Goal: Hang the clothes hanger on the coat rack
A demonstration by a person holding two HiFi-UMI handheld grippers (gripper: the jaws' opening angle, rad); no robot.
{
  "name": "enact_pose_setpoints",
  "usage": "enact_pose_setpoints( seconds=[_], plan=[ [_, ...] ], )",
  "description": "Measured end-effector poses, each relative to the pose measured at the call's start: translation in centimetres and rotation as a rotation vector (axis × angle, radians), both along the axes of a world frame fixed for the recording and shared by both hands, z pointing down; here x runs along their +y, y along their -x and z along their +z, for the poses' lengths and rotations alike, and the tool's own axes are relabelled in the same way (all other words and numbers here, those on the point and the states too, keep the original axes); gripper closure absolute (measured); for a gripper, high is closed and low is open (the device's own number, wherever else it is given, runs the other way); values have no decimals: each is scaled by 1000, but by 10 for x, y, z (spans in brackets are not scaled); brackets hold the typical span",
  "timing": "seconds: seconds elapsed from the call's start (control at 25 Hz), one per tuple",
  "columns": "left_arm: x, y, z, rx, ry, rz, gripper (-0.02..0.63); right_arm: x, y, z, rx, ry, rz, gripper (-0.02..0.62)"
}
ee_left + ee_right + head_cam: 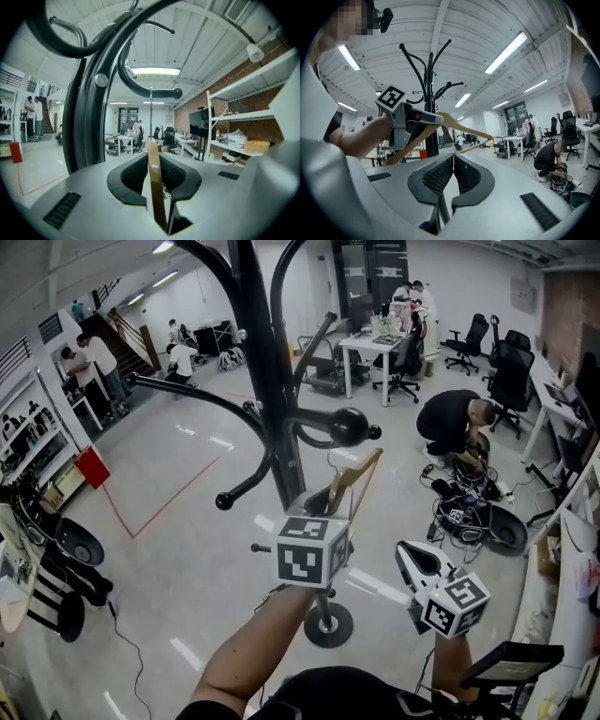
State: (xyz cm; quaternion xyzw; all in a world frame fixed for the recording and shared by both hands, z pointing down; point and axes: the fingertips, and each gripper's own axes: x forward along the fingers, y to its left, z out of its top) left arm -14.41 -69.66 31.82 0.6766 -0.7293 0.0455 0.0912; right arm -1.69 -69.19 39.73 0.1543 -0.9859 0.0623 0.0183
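Note:
The black coat rack (274, 381) rises just ahead of me, its curved arms ending in balls (349, 426). My left gripper (319, 514) is below those arms, shut on a wooden clothes hanger (354, 482) that sticks up to the right of the pole. In the left gripper view the hanger's wood (155, 183) stands edge-on between the jaws. Its wire hook (150, 110) reaches up to a ball-tipped rack arm (154, 92); whether they touch is unclear. My right gripper (410, 559) is lower right, shut on nothing. The right gripper view shows the hanger (461, 124) in the left gripper (408, 123).
The rack's round base (328, 622) stands on the grey floor near my feet. A person (457, 418) crouches over cables and a black case (478, 517) at the right. Desks and office chairs (506, 371) lie further back. Shelves (243, 117) line the brick wall.

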Motion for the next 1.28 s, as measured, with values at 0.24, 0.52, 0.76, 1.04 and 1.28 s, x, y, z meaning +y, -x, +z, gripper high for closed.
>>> enact_pose_setpoints(
  seconds=[0.24, 0.52, 0.76, 1.04, 1.28],
  plan=[
    [6, -3, -4, -66, -13, -8, 551, 0, -2, -3, 25, -18, 8, 588],
    [11, -5, -5, -106, -21, 5, 548, 3, -2, -5, 11, -28, 5, 588],
    [39, 4, -18, -158, -55, 10, 531, 30, 7, -7, 13, -29, 12, 588],
    [45, 5, -33, -197, -94, 14, 531, 33, 4, -8, 25, -23, 31, 588],
    [48, -1, -30, -178, -115, 53, 531, 34, 1, -4, 36, -21, 50, 588]
  ],
)
